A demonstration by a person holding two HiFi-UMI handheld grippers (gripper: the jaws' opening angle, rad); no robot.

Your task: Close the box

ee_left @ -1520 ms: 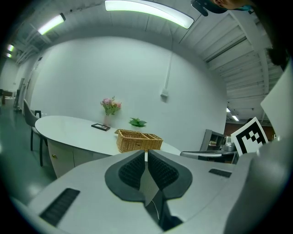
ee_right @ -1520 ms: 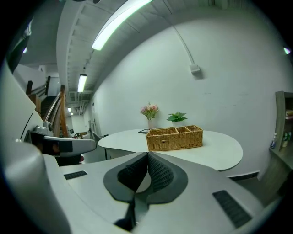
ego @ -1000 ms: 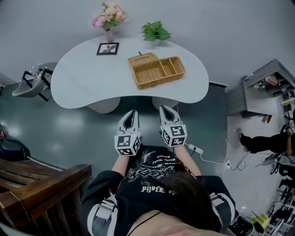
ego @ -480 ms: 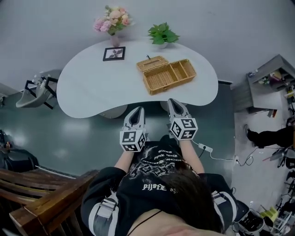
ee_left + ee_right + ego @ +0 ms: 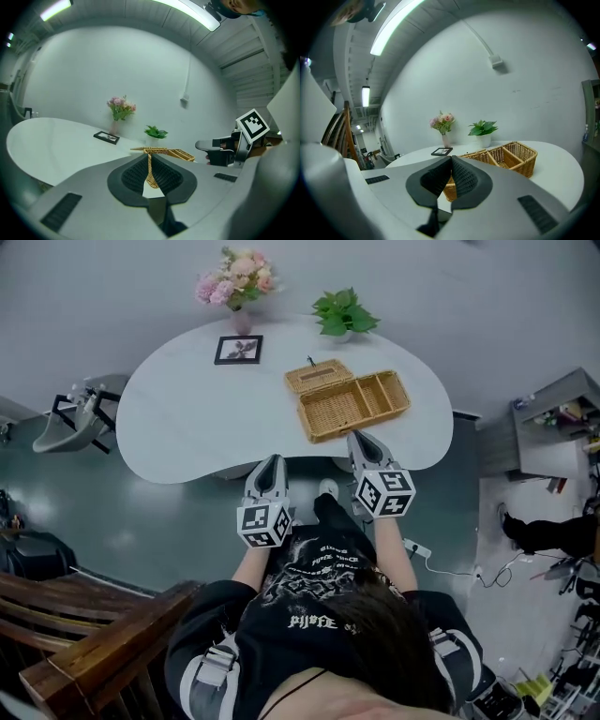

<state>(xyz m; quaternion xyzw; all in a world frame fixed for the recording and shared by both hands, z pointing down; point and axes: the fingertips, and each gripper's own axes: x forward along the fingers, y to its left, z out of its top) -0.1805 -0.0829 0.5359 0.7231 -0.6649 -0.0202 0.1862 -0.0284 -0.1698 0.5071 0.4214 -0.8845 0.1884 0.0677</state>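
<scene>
Within the last second both grippers have been brought forward: the left gripper (image 5: 271,465) is held just short of the table's (image 5: 187,427) near edge and the right gripper (image 5: 362,439) at it, both with jaws pressed together on nothing. The wicker box (image 5: 361,404) is found just beyond the right gripper, its lid (image 5: 317,377) thrown open on the far side, so closing is judged near but not yet begun. Bare tabletop is left to the box's left, while a plant (image 5: 342,313) is set near behind the lid.

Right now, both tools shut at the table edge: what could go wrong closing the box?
1. The lid lies open behind the box; reaching over, the right tool may snag the wicker or shove the box.
2. The plant stands behind the lid; a sweep might tip it.
3. With the left tool shut too, neither can pinch the lid yet.
</scene>
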